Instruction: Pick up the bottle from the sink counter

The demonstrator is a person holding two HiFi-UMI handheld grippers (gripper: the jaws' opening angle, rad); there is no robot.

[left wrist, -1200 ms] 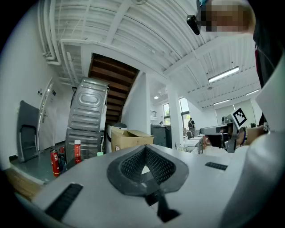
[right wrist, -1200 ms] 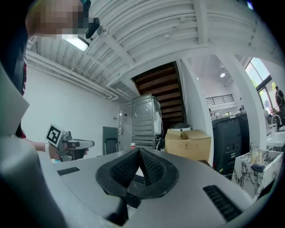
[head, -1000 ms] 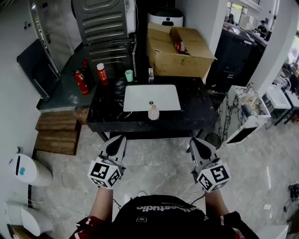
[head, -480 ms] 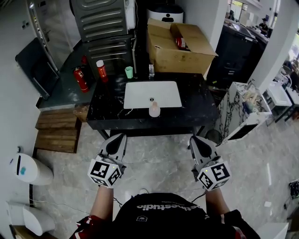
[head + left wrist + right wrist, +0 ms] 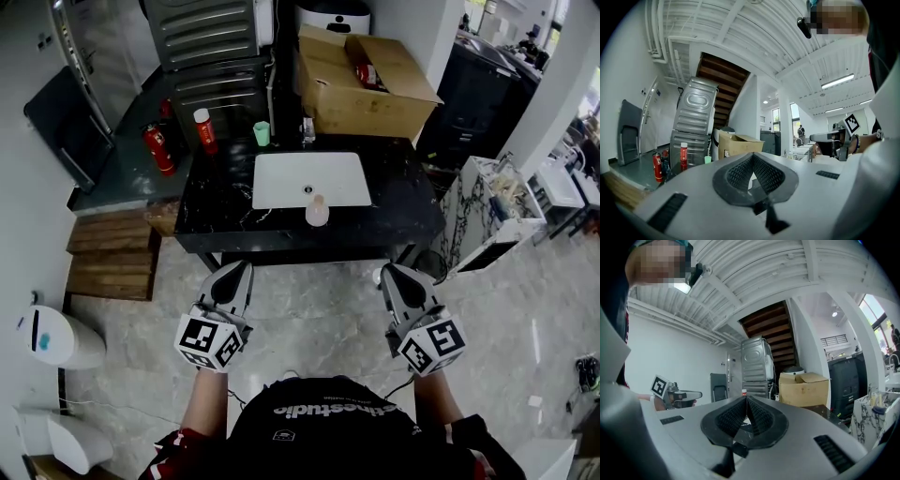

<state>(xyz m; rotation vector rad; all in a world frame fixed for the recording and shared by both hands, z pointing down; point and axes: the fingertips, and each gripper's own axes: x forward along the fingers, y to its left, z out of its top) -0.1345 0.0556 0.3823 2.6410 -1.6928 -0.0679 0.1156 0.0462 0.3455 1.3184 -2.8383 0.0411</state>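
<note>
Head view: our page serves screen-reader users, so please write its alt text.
A person holds the left gripper and right gripper, both shut, short of a black sink counter, where a pale bottle stands at the basin's front edge.

**Dark stone, bright accents**

The counter (image 5: 394, 202) is black with thin white veins, and its sink (image 5: 309, 178) is plain white. The bottle (image 5: 317, 212) is pale pink. The cup (image 5: 262, 134) is green, the can (image 5: 203, 129) red with a white cap, the extinguisher (image 5: 157, 150) red, the box (image 5: 366, 89) brown. The left gripper (image 5: 234, 274) and right gripper (image 5: 394, 277) are grey, their cubes (image 5: 210, 342) white with black square markers. The floor (image 5: 319, 328) is grey, faintly marbled.
</note>
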